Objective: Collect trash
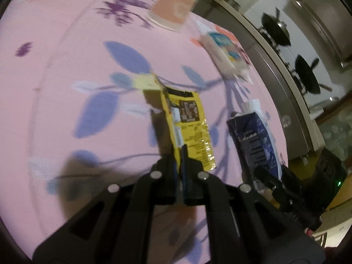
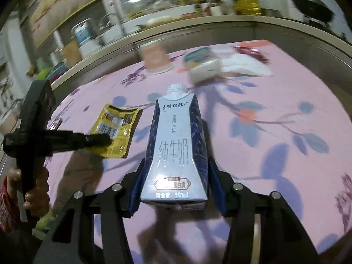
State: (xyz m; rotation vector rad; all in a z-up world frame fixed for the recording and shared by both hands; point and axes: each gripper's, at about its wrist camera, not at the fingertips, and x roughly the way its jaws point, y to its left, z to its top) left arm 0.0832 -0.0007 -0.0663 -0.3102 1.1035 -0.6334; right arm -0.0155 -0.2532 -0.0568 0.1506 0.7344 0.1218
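Observation:
A crumpled yellow snack wrapper [image 1: 191,127] hangs just above the pink flowered tablecloth [image 1: 66,70], and my left gripper [image 1: 181,154] is shut on its lower edge. In the right wrist view the same wrapper [image 2: 116,127] shows at left, with the left gripper [image 2: 105,142] coming in from the side, held by a hand [image 2: 36,195]. My right gripper [image 2: 176,162] is shut on a dark blue and white milk carton [image 2: 176,132], pads pressed on both its sides, white cap pointing away. That carton [image 1: 255,136] also appears to the right of the wrapper in the left wrist view.
At the far side of the table are an orange paper cup [image 2: 155,59], a blue and white tissue pack [image 2: 204,66], loose white tissues [image 2: 244,66] and a red wrapper [image 2: 250,52]. A grey counter edge [image 2: 198,28] runs behind. Black pans [image 1: 276,29] sit on a stove beyond.

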